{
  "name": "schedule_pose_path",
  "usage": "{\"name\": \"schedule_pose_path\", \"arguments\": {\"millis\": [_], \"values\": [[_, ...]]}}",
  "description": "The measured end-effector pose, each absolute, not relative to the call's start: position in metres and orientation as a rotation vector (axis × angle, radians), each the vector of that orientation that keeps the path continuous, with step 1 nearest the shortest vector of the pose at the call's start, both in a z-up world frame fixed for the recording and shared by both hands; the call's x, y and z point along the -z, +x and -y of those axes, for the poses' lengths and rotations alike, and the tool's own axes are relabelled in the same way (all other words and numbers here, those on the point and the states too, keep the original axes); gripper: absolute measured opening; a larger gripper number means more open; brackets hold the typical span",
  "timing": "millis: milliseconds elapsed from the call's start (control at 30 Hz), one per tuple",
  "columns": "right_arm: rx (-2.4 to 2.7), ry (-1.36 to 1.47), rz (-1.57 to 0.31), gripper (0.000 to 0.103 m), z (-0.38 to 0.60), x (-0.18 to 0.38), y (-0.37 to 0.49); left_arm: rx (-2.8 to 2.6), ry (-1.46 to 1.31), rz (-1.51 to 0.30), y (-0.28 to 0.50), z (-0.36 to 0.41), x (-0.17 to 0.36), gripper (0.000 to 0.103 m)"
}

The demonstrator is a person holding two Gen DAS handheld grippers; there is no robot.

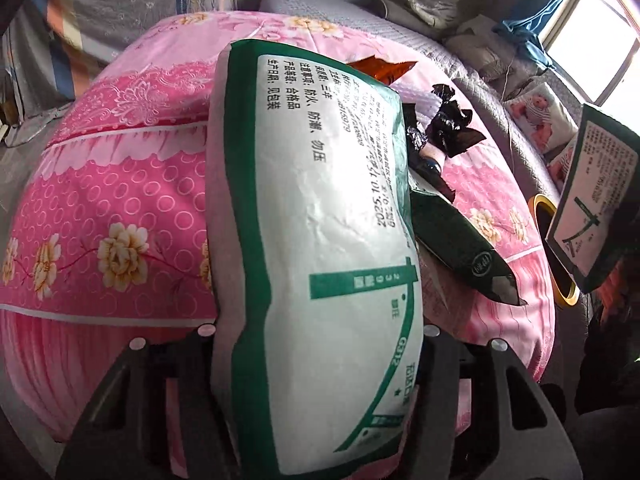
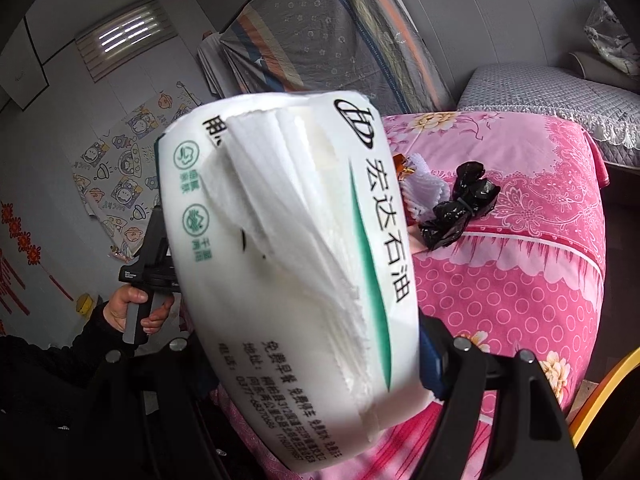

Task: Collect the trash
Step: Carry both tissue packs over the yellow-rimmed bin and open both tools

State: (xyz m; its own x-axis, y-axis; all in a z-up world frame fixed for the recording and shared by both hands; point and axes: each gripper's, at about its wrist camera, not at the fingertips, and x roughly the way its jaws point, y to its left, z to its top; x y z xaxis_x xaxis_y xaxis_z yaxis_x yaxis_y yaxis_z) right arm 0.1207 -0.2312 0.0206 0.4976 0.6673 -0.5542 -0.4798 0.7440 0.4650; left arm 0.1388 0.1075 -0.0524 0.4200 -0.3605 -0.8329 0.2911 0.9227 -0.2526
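While the trash waits on the pink bedspread (image 1: 120, 184), both grippers are busy with tissue packs. The left gripper (image 1: 316, 360) is clamped on a green-and-white tissue pack (image 1: 320, 220), its fingers pressing both sides of the pack. The right gripper (image 2: 304, 344) holds wide around a second, opened tissue pack (image 2: 288, 240), sheets spilling from the top, probably lifted clear so the litter beneath can be reached. Far behind them lie a crumpled black bag (image 2: 460, 208), an orange wrapper (image 1: 384, 68) and a dark green packet (image 1: 464, 248) in the middle of the bed. At far left, the person's hand (image 2: 132, 308) grips the other handle.
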Motion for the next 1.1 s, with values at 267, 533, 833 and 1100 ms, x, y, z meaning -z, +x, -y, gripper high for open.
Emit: {"name": "schedule_pose_path", "arguments": {"millis": [267,533,833,1100], "values": [[-0.543,0.36,-0.723,0.072,0.26,-0.018,0.102,0.43,-0.088,-0.878,0.094,-0.113,-0.003,0.052],[-0.229,0.48,-0.551,0.072,0.337,-0.037,0.062,0.609,0.003,-0.661,0.094,-0.014,-0.054,0.052],[0.201,0.546,-0.515,0.072,0.436,-0.028,0.01,0.909,0.118,-0.631,0.107,0.154,-0.067,0.052],[0.411,0.608,-0.602,0.072,0.492,0.024,0.004,1.06,0.163,-0.726,0.115,0.269,-0.025,0.052]]}}
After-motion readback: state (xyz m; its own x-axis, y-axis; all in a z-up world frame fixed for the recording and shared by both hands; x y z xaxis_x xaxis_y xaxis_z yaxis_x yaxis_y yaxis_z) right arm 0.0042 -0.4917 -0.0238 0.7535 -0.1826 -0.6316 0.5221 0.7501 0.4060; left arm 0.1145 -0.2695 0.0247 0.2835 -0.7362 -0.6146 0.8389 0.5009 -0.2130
